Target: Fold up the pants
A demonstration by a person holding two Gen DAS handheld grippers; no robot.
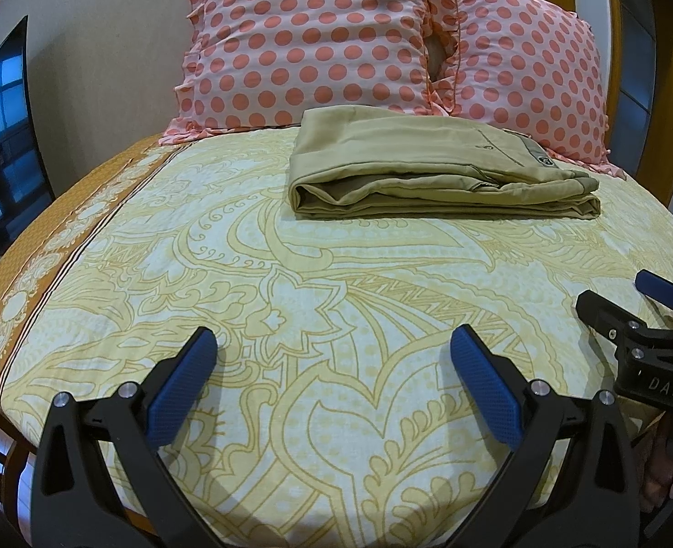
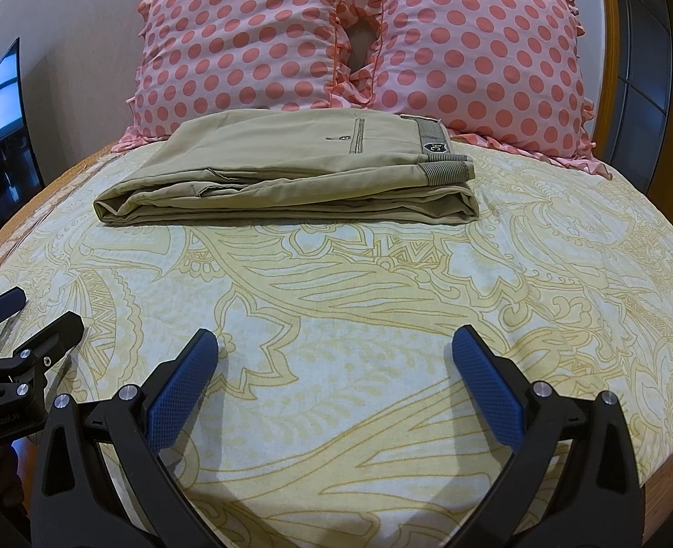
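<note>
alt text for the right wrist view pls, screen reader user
Khaki pants lie folded in a compact stack on a yellow patterned bedsheet, in front of two pink polka-dot pillows. The right gripper is open and empty in the foreground; the left gripper shows at left.

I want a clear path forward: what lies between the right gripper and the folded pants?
Only bare patterned bedsheet lies between the open right gripper and the folded pants, in the right wrist view.

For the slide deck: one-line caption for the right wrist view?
Khaki pants lie folded on the patterned bedsheet before polka-dot pillows; right gripper open, empty.
</note>
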